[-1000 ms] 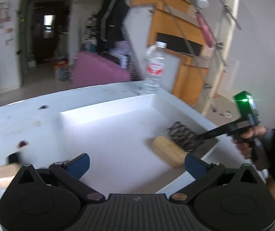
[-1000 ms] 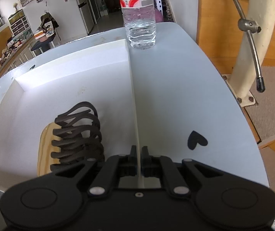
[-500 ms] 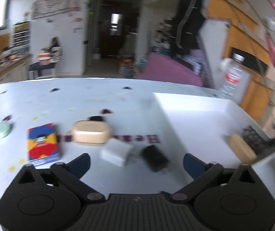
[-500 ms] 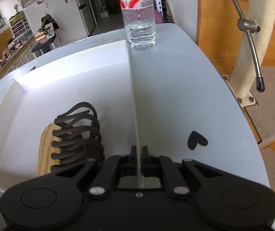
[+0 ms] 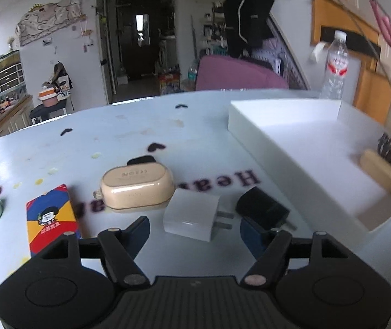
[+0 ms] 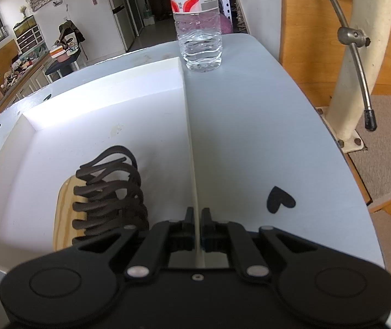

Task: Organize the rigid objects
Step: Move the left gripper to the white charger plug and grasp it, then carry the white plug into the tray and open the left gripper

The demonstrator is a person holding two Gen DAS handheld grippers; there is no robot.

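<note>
L jaws now closing round charger (image 5: 192, 216)

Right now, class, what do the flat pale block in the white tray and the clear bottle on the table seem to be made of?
Flat pale block: probably unfinished wood, matte; grain lines show. Clear bottle: likely thin glossy plastic; see-through ribbed wall, printed label.
</note>
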